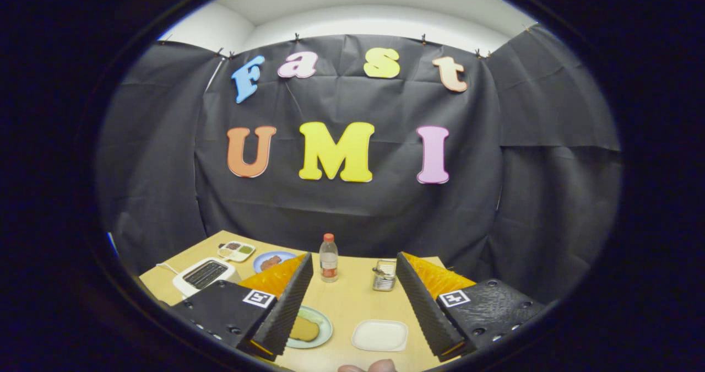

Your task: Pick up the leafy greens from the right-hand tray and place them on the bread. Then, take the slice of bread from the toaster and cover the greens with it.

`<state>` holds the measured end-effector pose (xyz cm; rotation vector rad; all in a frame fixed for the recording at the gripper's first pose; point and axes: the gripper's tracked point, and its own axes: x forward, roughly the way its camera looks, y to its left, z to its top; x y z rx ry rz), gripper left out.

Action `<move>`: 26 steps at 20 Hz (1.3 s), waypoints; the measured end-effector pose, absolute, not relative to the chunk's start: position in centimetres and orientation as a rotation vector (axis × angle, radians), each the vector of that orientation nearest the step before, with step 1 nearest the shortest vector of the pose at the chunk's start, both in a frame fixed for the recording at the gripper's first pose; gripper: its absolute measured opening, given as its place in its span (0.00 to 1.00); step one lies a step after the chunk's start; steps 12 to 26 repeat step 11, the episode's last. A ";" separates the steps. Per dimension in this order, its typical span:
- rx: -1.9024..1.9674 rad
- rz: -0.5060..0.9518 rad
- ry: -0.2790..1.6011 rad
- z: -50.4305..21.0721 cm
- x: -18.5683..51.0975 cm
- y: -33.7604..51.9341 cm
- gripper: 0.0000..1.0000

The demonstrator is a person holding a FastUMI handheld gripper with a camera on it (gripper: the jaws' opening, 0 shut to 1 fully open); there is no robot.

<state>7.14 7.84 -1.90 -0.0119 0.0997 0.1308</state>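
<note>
My gripper (353, 270) is open and held above the wooden table (352, 300), with nothing between its fingers. A tan slice of bread (304, 329) lies on a pale green plate (325, 328), partly hidden behind the left finger (289, 300). To its right, between the fingers, sits a white tray (380, 335) whose surface looks plain white. The white toaster (205, 275) stands left of the left finger, its dark slot facing up.
A clear bottle with a red cap (329, 258) and an opened tin can (384, 275) stand ahead between the fingertips. A blue plate with brown food (271, 262) and a small compartment dish (236, 250) lie beyond the toaster. A person's fingertips (368, 366) show below the tray.
</note>
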 end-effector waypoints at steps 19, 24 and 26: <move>0.061 0.056 -0.026 2.8 -2.6 2.7 0.95; 0.061 0.056 -0.026 2.8 -2.6 2.7 0.95; 0.061 0.056 -0.026 2.8 -2.6 2.7 0.95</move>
